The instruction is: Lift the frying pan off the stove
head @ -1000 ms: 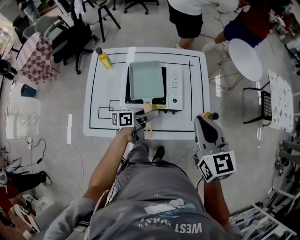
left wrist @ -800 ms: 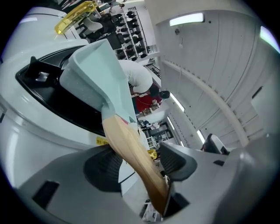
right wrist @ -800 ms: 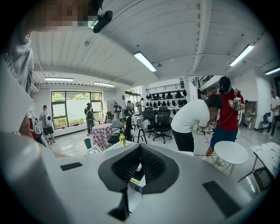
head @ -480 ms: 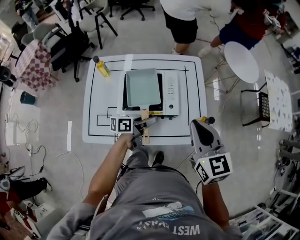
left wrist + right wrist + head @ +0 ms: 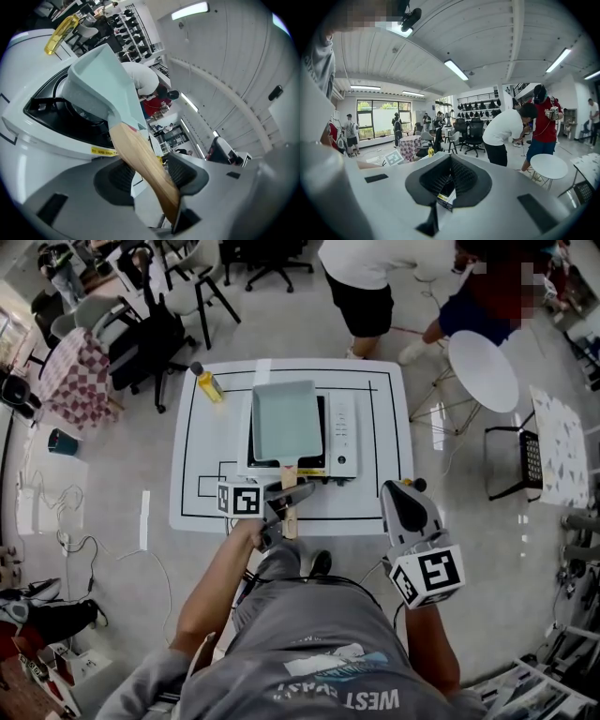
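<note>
closing from the wider gape of a second ago, the left gripper (image 5: pixel 149 172) now clamps the wooden handle (image 5: pixel 138 161) of the frying pan (image 5: pixel 286 421) over the stove (image 5: pixel 344 423); stiff, probably front-heavy, so grip firmly near the pan body.

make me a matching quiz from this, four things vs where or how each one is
1 frying pan
2 bottle
3 left gripper
4 right gripper

a yellow, at the table's far left corner
b empty, by the table's near right corner
c pale green, over the stove
d clamped on the wooden handle

Pairs: 1-c, 2-a, 3-d, 4-b

The left gripper's jaws have just been closing, the handle between them.
</note>
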`<control>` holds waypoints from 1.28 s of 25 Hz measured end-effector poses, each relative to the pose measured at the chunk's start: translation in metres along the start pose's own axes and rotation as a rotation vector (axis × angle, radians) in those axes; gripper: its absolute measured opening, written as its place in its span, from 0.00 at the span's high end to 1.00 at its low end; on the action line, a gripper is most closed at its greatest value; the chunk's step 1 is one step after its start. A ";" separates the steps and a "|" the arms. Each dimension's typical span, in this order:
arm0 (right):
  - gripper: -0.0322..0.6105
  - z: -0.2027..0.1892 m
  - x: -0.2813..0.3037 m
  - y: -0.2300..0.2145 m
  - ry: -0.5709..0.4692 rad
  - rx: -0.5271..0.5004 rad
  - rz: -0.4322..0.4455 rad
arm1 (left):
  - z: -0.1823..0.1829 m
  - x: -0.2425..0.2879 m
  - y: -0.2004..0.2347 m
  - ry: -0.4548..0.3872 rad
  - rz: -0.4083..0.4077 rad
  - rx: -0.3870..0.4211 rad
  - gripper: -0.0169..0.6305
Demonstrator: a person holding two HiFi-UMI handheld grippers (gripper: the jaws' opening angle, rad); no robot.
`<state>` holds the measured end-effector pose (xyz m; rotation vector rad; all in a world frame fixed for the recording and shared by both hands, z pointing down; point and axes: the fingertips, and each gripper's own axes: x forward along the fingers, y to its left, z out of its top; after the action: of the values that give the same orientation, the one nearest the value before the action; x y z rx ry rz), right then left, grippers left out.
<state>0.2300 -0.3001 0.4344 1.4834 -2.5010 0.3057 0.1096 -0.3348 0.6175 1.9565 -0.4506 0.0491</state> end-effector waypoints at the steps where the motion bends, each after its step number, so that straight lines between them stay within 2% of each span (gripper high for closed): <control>1: 0.93 0.002 -0.001 -0.001 -0.004 0.000 0.000 | 0.002 -0.002 -0.005 -0.003 -0.001 0.009 0.64; 15: 0.93 0.022 -0.012 -0.010 -0.077 -0.011 0.013 | 0.024 -0.027 -0.084 -0.043 -0.035 0.142 0.64; 32: 0.93 0.045 -0.019 -0.004 -0.136 -0.097 0.038 | 0.020 -0.060 -0.148 -0.066 -0.050 0.274 0.65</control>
<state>0.2385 -0.2988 0.3866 1.4657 -2.6106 0.0917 0.0994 -0.2830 0.4658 2.2433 -0.4572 0.0145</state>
